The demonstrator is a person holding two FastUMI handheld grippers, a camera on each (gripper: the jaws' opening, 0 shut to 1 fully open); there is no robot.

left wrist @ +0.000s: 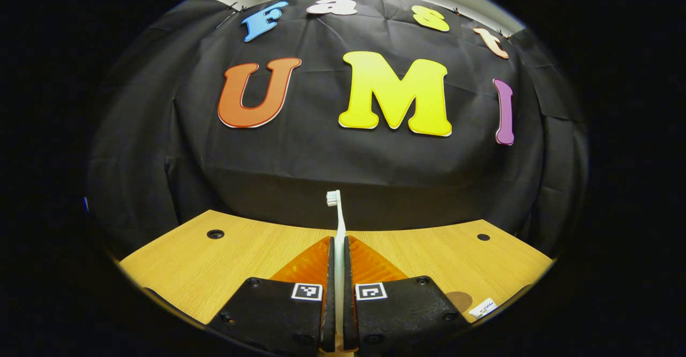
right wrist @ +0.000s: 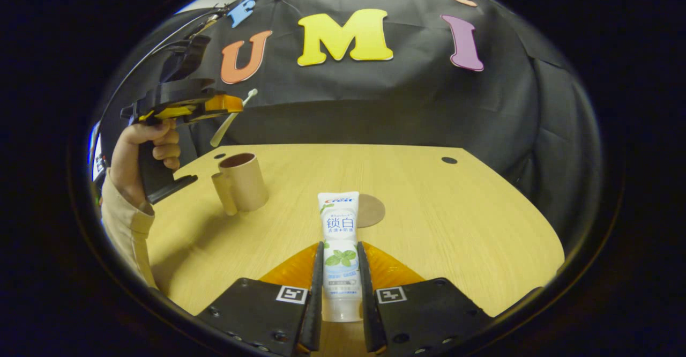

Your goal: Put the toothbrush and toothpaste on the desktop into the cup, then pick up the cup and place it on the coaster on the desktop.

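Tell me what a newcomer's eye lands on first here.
First, the toothpaste pinched upright in the right claw over the wooden desktop. Next, the toothbrush clamped in the left claw, bristles up. Beyond the toothpaste sit the cup at left and the round coaster just behind the tube.

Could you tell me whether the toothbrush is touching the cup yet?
Apart. The right gripper view shows the toothbrush held in the left gripper above the cup, with a plain gap between them.

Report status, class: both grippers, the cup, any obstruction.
Left gripper shut on toothbrush. Right gripper shut on toothpaste. Cup upright, empty, beside coaster. Nothing blocking.
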